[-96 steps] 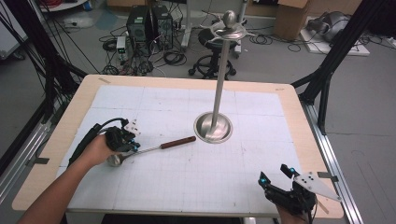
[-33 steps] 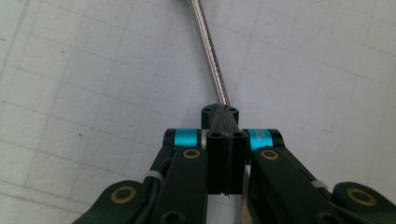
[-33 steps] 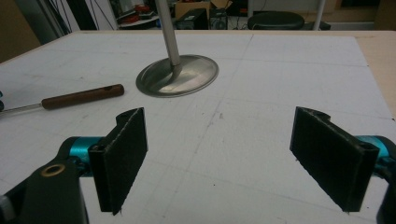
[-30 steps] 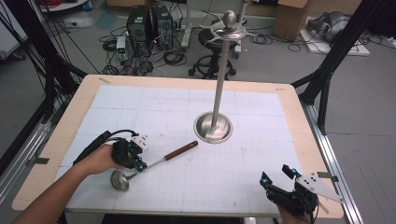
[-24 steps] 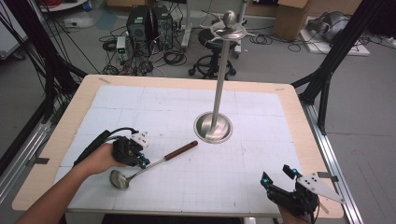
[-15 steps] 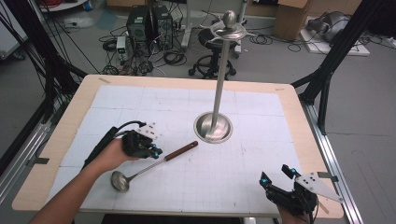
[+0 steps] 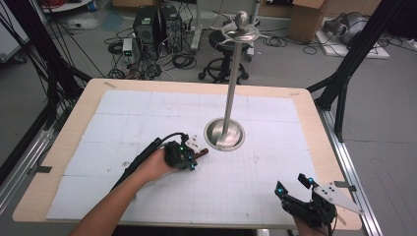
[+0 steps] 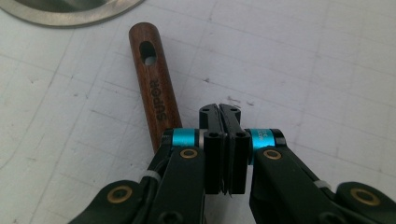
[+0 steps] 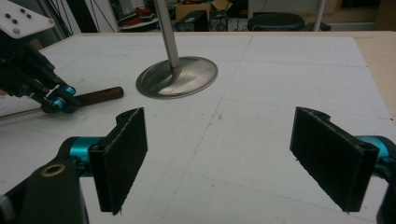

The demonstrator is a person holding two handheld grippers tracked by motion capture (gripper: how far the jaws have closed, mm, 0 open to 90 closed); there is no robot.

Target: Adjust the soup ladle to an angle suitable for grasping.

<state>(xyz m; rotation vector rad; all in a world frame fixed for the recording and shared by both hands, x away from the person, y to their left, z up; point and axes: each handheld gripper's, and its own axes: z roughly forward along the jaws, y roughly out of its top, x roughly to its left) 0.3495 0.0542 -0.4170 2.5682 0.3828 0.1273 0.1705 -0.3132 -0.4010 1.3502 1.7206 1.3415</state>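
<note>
While hovering just right of the wooden handle (image 8: 154, 88) near the steel stand base (image 7: 224, 133), left gripper (image 8: 223, 122) pressed together on nothing, right gripper (image 9: 233, 158) spread wide at the table's (image 7: 295, 105) near corner.

On the table (image 7: 314, 118), the stand's base (image 7: 224, 133) sits near the middle. The ladle handle (image 8: 153, 88) lies just left of it; the right gripper (image 7: 295, 186) sits well apart at the near right corner.

A lab or test workshop, to judge by the surroundings; black computer towers (image 7: 157, 22) on the concrete floor amid tangled cables (image 7: 184, 59); black frame struts (image 7: 351, 61); cardboard box (image 7: 307, 19); gridded white table (image 7: 275, 191).
</note>
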